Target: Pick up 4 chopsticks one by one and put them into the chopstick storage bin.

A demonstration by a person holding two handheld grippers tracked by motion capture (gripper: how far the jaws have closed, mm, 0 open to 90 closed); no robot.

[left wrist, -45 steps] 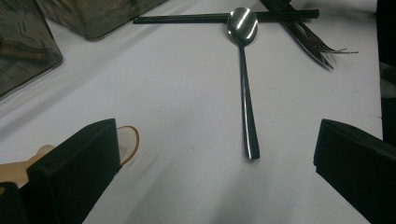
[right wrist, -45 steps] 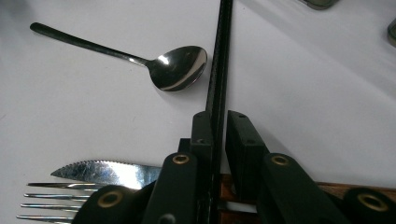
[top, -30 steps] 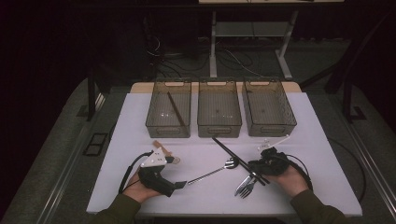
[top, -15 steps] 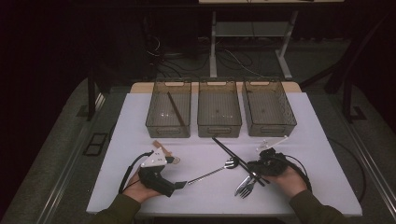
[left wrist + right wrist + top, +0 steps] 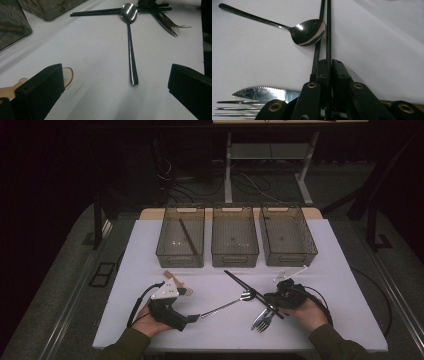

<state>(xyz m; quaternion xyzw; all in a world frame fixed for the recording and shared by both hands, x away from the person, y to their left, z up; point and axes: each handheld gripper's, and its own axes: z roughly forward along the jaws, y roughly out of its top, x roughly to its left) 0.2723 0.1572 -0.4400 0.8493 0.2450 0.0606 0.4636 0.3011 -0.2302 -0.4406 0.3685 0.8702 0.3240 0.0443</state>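
Observation:
My right gripper [image 5: 329, 62] is shut on one black chopstick [image 5: 328, 35], which runs straight out between its jaws. A second black chopstick [image 5: 317, 51] lies along the outside of the left jaw. In the high view the right gripper [image 5: 272, 299] sits over the near end of the black chopsticks [image 5: 240, 281]. A metal spoon [image 5: 227, 305] lies between the two hands, its bowl [image 5: 308, 32] touching the chopsticks. My left gripper [image 5: 116, 75] stands open on the table, with the tip of the spoon handle [image 5: 133, 75] between its jaws and touching neither.
A fork [image 5: 261, 320] and a serrated knife [image 5: 262, 94] lie just left of the right gripper. Three clear bins [image 5: 235, 251] line the back of the white table [image 5: 340, 285]; the left one holds a brown chopstick [image 5: 188, 236]. A wooden utensil [image 5: 172, 277] lies by the left gripper.

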